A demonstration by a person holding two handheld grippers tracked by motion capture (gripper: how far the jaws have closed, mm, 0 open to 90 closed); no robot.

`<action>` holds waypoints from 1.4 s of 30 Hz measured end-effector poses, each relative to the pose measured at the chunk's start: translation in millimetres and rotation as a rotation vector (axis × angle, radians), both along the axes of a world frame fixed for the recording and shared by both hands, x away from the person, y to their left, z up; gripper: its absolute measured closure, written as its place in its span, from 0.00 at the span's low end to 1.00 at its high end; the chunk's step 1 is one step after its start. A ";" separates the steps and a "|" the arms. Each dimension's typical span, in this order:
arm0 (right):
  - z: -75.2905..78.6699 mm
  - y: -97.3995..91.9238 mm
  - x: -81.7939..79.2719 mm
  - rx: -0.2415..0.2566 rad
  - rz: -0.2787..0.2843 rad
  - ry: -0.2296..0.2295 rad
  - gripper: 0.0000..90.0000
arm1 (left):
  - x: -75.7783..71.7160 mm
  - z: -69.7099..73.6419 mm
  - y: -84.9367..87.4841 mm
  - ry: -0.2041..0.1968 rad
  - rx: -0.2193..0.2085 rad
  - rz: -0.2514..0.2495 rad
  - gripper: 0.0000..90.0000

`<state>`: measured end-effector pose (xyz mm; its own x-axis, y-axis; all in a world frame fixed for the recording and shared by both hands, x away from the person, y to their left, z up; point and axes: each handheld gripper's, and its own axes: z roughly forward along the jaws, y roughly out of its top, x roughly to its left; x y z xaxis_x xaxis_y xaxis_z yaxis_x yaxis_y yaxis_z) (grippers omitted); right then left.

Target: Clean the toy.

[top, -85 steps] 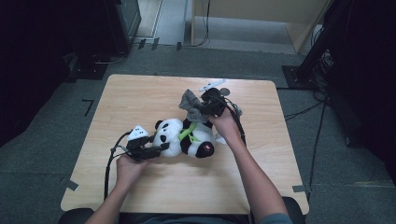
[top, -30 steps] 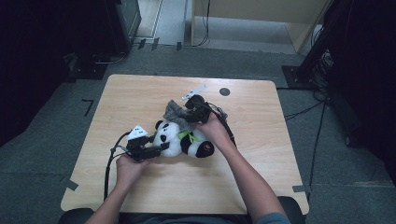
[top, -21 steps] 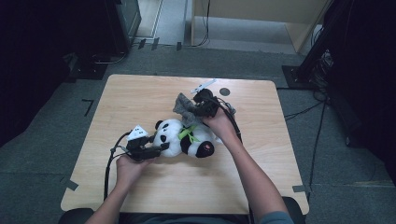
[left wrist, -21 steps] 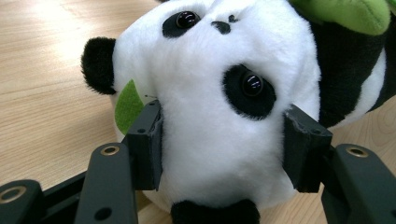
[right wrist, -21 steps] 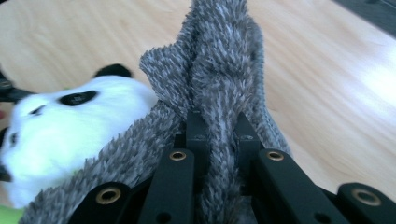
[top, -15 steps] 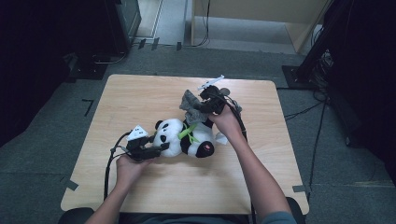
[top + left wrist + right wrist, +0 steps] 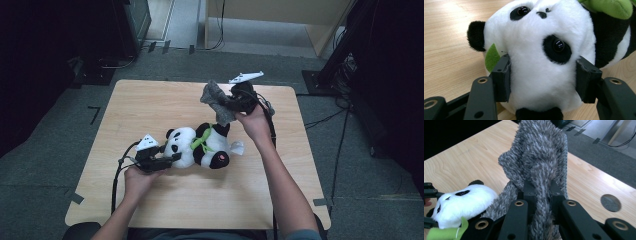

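**A:** Where's the panda at?

**B:** The plush panda (image 7: 200, 146) is lying on its side mid-table (image 7: 150, 100). My left gripper (image 7: 167, 161) has its jaws pinching the panda's head from both sides. My right gripper (image 7: 231, 102) is lifted above the panda's feet, jaws squeezed tight on a fuzzy grey cloth (image 7: 541, 157) hanging from them.

**A:** Anything else?

**B:** A green leaf (image 7: 198, 142) sits at its neck.

Recording lab or test room, not a domestic setting
Bare wooden table (image 7: 165, 100) with tape marks on grey carpet tiles (image 7: 50, 150); dark equipment racks (image 7: 130, 25) behind, loose cables (image 7: 325, 117) across the floor, dim surroundings
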<state>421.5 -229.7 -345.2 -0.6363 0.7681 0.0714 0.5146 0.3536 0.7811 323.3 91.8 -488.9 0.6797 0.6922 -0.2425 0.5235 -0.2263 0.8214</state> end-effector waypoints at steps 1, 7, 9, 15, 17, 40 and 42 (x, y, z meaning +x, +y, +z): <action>0.0 0.0 0.0 0.000 0.000 0.000 0.91 | 0.0 0.0 0.0 0.000 0.000 0.000 0.45; -6.3 -20.9 -4.2 -0.006 -0.024 0.035 0.92 | 0.5 1.3 -0.7 0.011 0.004 0.002 0.45; -12.3 -21.8 -7.2 0.015 -0.007 0.071 0.92 | 0.5 1.6 -1.0 0.014 0.005 0.002 0.45; -35.0 -12.4 -20.1 0.045 0.069 0.125 0.91 | 1.2 2.8 -1.9 0.022 0.007 0.008 0.45; -39.3 -9.5 -23.2 0.054 0.080 0.112 0.91 | 1.5 2.8 -1.7 0.023 0.006 0.007 0.45; -65.1 -36.9 -36.7 0.117 0.079 0.084 0.89 | 2.3 2.6 -0.4 -0.001 0.018 -0.030 0.45; -66.9 -41.2 -36.6 0.119 0.071 0.081 0.89 | 2.5 2.6 -0.2 0.000 0.016 -0.029 0.45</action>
